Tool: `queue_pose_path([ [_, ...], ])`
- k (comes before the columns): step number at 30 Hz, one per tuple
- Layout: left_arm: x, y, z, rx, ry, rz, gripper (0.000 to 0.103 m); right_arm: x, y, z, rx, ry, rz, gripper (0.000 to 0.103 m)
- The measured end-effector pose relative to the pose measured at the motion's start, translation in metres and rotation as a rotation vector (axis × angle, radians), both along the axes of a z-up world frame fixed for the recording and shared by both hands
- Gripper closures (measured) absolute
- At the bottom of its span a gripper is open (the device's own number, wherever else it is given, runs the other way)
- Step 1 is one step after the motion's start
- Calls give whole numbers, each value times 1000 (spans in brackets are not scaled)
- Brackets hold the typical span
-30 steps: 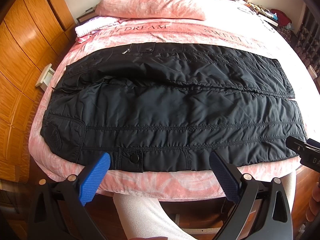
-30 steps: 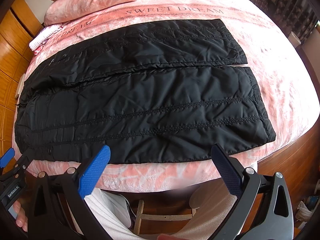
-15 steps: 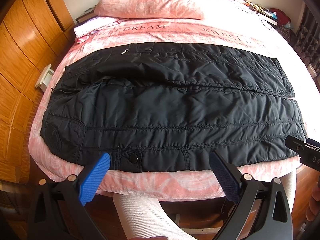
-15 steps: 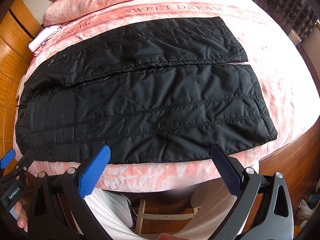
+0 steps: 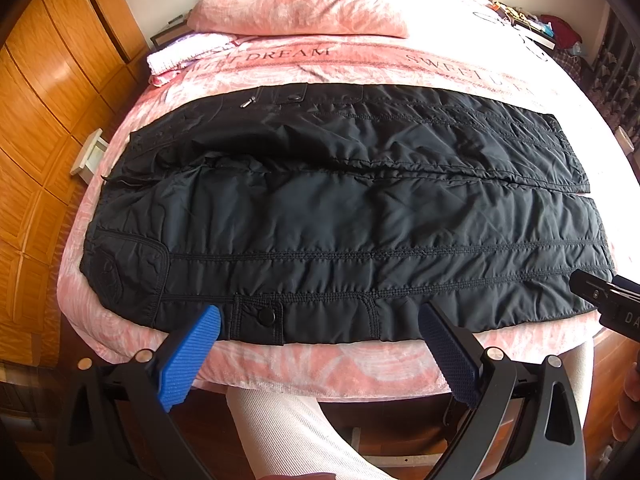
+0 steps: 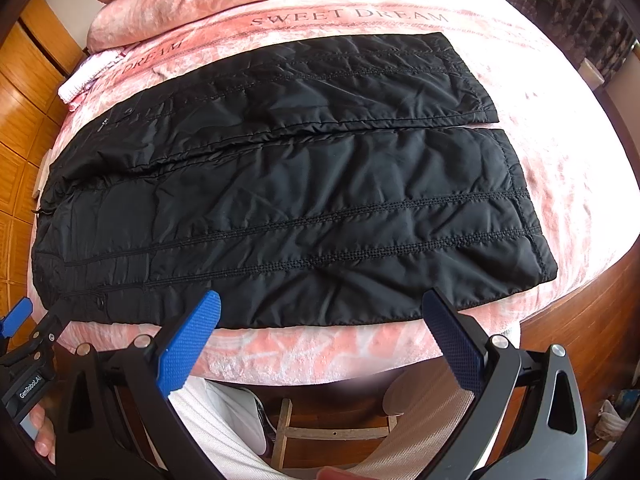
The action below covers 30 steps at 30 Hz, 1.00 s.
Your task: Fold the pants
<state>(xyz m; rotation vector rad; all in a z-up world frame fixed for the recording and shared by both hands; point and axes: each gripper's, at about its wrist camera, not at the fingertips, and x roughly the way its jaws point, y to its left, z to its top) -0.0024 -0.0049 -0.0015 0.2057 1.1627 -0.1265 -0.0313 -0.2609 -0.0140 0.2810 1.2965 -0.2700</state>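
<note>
Both grippers hang off the near edge of the bed, fingers spread wide, nothing between them. Left gripper (image 5: 320, 332) sits w/ its pads just short of the pants' near hem; right gripper (image 6: 320, 320) likewise, further toward the cuffs.

Black padded pants (image 5: 340, 208) lie flat across the pink bedspread (image 5: 320, 360), dead ahead at 12 o'clock from each cam. Long axis runs 9-to-3 across my view: waistband at 9, cuffs at 3. Two legs side by side, one near, one far, w/ a seam gap between them running the same 9-to-3 line. Near leg's edge almost reaches the mattress edge.

Key relation as I read it: near leg's long edge is parallel to the line joining my two grippers. Left is nearer the waist end, by the snap tab (image 5: 267, 315); right is nearer the cuff (image 6: 532, 248), which sits at approx 2 o'clock in its view. Probable first fold is near leg over far leg, so each hand takes its own end of that near edge.

Pose: both tools held low, about level w/ the mattress top, pointing fwd over the bed, fingers side by side. Person's white-trousered leg (image 5: 288, 432) shows below.
</note>
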Motion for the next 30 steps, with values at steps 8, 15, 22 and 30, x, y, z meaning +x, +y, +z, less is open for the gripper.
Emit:
queue_pose_path([
  [8, 0, 0, 0, 1, 0, -1, 4, 1, 0, 0, 7, -2, -2, 2],
  [15, 0, -3, -2, 3, 0, -4, 4, 2, 0, 0, 14, -3, -2, 2],
  [22, 1, -5, -3, 5, 0, -5, 4, 2, -1, -1, 17, -4, -5, 2],
  [30, 4, -8, -5, 7, 8, -8, 4, 3, -2, -3, 16, -1, -7, 2],
])
